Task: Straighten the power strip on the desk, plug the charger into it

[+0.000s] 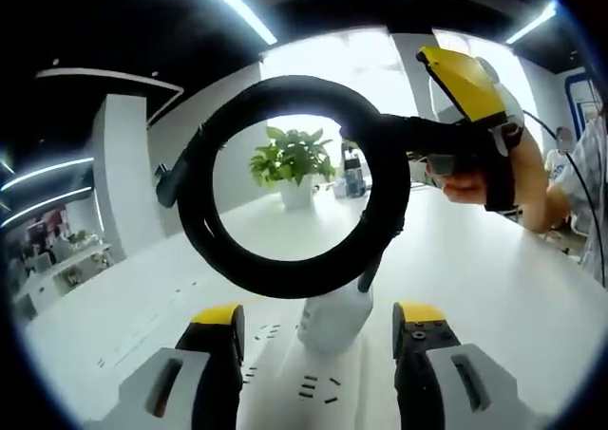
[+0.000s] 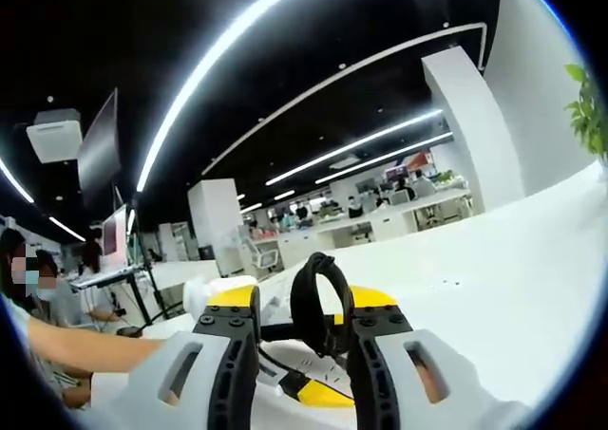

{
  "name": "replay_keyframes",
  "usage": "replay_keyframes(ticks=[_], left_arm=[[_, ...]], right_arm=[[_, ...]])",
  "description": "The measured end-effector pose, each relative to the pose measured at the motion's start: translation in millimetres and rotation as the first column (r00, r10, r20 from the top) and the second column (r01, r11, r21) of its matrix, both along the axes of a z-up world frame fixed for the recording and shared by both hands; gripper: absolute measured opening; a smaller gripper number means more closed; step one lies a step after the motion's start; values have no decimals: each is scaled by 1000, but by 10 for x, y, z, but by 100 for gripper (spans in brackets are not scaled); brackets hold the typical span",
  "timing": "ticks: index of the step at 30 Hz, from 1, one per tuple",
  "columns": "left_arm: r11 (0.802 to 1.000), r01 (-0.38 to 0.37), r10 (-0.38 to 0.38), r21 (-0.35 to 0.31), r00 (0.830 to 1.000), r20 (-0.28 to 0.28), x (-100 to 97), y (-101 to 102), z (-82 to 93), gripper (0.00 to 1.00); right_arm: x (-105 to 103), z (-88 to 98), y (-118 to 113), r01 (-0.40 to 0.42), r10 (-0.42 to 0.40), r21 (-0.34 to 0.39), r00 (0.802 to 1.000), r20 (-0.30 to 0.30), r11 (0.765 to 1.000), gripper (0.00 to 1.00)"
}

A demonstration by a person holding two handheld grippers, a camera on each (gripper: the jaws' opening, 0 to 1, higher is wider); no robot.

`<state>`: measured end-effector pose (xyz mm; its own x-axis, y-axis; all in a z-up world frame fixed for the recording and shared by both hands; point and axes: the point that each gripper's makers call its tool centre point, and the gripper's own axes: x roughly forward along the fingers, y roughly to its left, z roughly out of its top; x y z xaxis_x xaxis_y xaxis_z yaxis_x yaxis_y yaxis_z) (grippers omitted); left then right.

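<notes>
In the left gripper view, the left gripper [image 1: 318, 340] hangs over the white desk [image 1: 494, 278] with its yellow-tipped jaws spread apart and nothing between them. Below and between them lies the white power strip [image 1: 313, 378], its slots showing, with the white charger [image 1: 334, 318] standing upright on it. From the charger a black cable [image 1: 285, 185] rises and is lifted into a round coil above the desk. Through the coil a potted plant [image 1: 293, 164] shows at the far end of the desk. To the right, the right gripper [image 1: 380, 131] comes in, held by a person's hand [image 1: 465, 185], pinching the coil at its right side. In the right gripper view, its jaws stand close on the cable loop [image 2: 313, 302], clamped on it.
</notes>
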<state>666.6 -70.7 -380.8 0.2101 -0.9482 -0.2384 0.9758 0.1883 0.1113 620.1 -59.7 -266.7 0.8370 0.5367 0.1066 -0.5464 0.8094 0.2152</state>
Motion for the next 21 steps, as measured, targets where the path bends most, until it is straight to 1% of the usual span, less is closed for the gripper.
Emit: replay_keyframes(ticks=[6,9,13,17,21], left_arm=[[1000,-24,24,-9,1000,-8,3,70,7,72],[999,-43,43,-19,999,-8,29,116,5,76],[996,-71,70,-46,997,-9,47,174,30,78],[994,-95,95,-57,995,-12,63,249,63,81],[988,-136,137,-74,991,6,111,357,108,85]], right_arm=[[-10,-48,13,-13,13,-8,1000,-10,1000,40],[-7,-70,-1,-7,7,-13,1000,-13,1000,40],[14,-88,-32,9,-9,-26,1000,-10,1000,40],[40,-124,-54,11,-12,-38,1000,-9,999,41],[47,-141,-96,11,-11,-20,1000,3,1000,43]])
